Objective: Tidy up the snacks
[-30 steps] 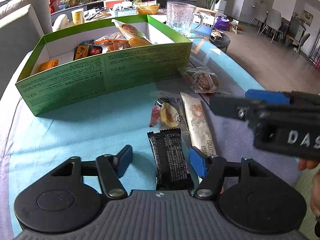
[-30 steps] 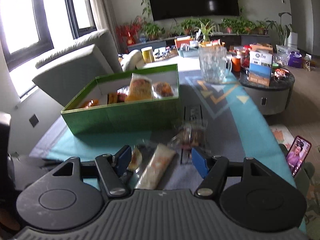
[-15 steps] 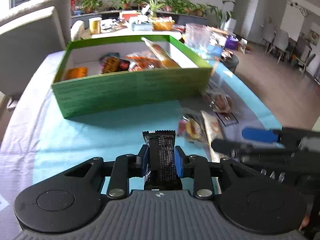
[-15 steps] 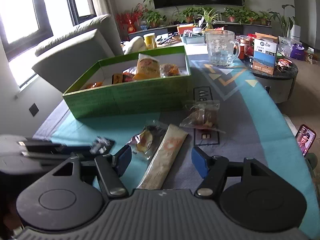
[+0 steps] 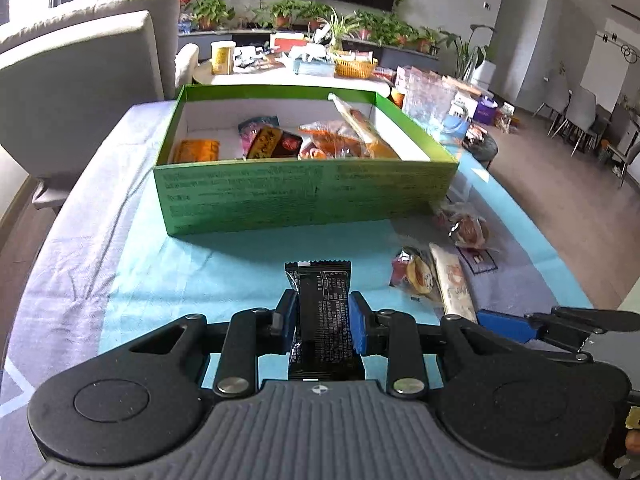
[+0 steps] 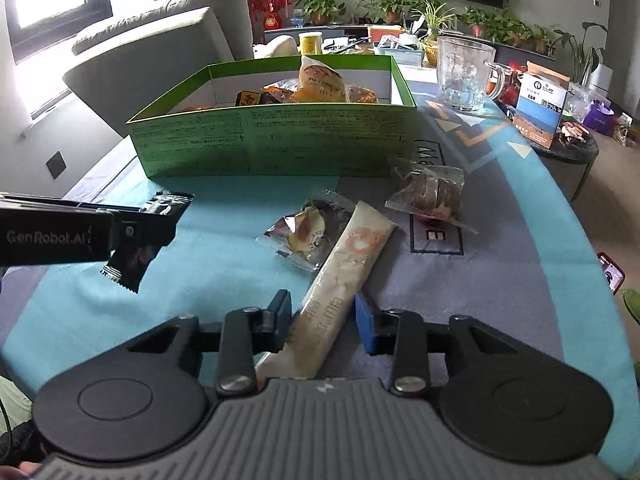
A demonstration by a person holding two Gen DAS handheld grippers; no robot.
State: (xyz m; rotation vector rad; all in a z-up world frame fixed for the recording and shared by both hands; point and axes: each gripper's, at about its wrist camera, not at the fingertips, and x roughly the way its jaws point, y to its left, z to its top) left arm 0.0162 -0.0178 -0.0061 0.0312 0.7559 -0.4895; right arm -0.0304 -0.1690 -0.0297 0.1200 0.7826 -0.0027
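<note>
My left gripper point(image 5: 322, 312) is shut on a black snack packet point(image 5: 320, 292) and holds it above the turquoise cloth, short of the green box point(image 5: 304, 196). From the right wrist view the same packet point(image 6: 136, 256) hangs at the left in that gripper's fingers. My right gripper point(image 6: 324, 314) is low over a long beige stick packet point(image 6: 352, 248). Its jaws are closing with the packet's near end between them, and a small gap still shows at the right pad. The green box point(image 6: 272, 144) holds several wrapped snacks.
A round pastry in a clear wrapper point(image 6: 308, 232) lies left of the beige packet. A bag of brown cakes point(image 6: 432, 196) sits by the box's right corner. A glass mug point(image 6: 464, 76) stands behind the box. A phone point(image 6: 610, 276) is beyond the table's right edge.
The left gripper shut on the black packet and lifted it off the cloth. The right gripper sank over the beige packet and its jaws narrowed.
</note>
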